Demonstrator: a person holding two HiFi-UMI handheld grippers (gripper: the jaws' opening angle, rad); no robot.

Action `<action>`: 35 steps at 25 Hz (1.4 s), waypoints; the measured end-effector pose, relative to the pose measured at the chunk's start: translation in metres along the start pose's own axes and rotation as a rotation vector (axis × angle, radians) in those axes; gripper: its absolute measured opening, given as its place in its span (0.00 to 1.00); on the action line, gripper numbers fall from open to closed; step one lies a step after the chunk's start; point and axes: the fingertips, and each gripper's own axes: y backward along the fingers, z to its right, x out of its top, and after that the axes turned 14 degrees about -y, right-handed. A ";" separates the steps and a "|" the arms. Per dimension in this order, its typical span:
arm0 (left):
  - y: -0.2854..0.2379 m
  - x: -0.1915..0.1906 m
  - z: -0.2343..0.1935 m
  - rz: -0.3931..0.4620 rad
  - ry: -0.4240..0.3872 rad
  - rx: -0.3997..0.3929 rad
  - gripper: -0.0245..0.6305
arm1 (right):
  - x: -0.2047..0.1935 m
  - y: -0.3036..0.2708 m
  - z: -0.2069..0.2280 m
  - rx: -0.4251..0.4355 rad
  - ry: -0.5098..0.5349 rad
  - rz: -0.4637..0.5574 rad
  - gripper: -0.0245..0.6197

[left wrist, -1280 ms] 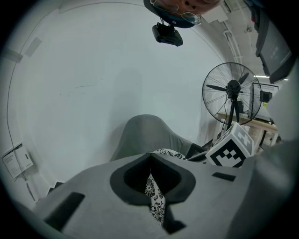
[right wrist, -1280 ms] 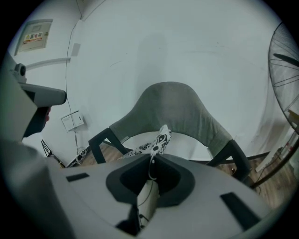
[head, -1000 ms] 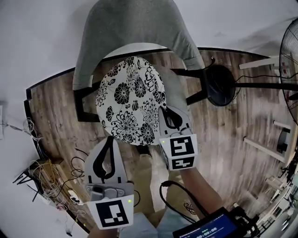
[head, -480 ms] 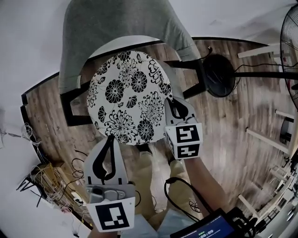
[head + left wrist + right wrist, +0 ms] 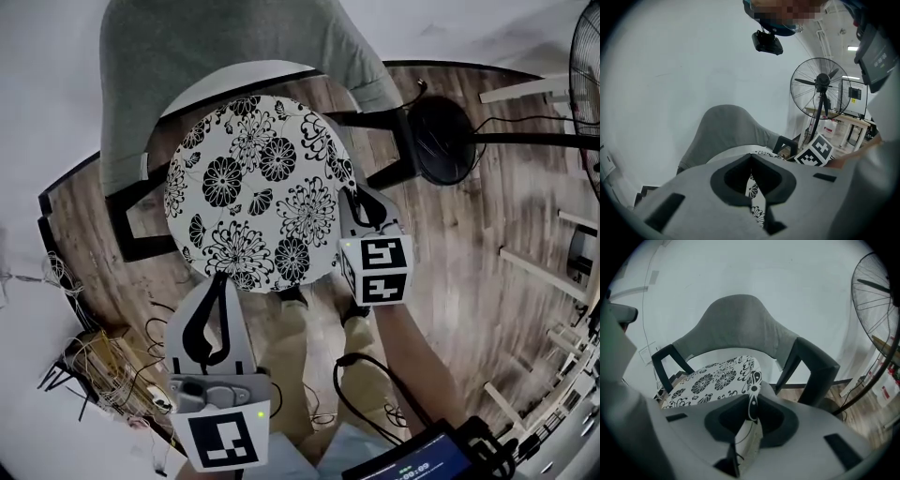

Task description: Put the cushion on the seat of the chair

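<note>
The round cushion (image 5: 253,192), white with black flowers, hangs level over the seat of the grey chair (image 5: 216,47). My left gripper (image 5: 217,277) is shut on its near rim. In the left gripper view the rim (image 5: 752,192) sits pinched between the jaws (image 5: 751,185). My right gripper (image 5: 358,195) grips the cushion's right rim. Its jaws are opening, and in the right gripper view the folded rim (image 5: 751,401) still fills the gap between them (image 5: 747,427). The seat is hidden under the cushion; the backrest (image 5: 736,324) and dark armrest (image 5: 813,364) show.
A standing fan's round base (image 5: 441,141) sits on the wood floor right of the chair, its head (image 5: 822,89) at chair height. Loose cables (image 5: 94,366) lie by the wall at left. Pale wooden frames (image 5: 525,89) stand at right. A screen (image 5: 422,459) hangs below.
Both grippers have sunk with the cushion towards the chair. The cushion has slid left and farther in between the armrests, and the right gripper has moved more than the left.
</note>
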 end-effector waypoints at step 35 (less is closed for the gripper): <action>0.095 0.163 0.020 0.199 -0.024 0.222 0.05 | 0.152 0.239 -0.050 0.234 0.036 0.353 0.14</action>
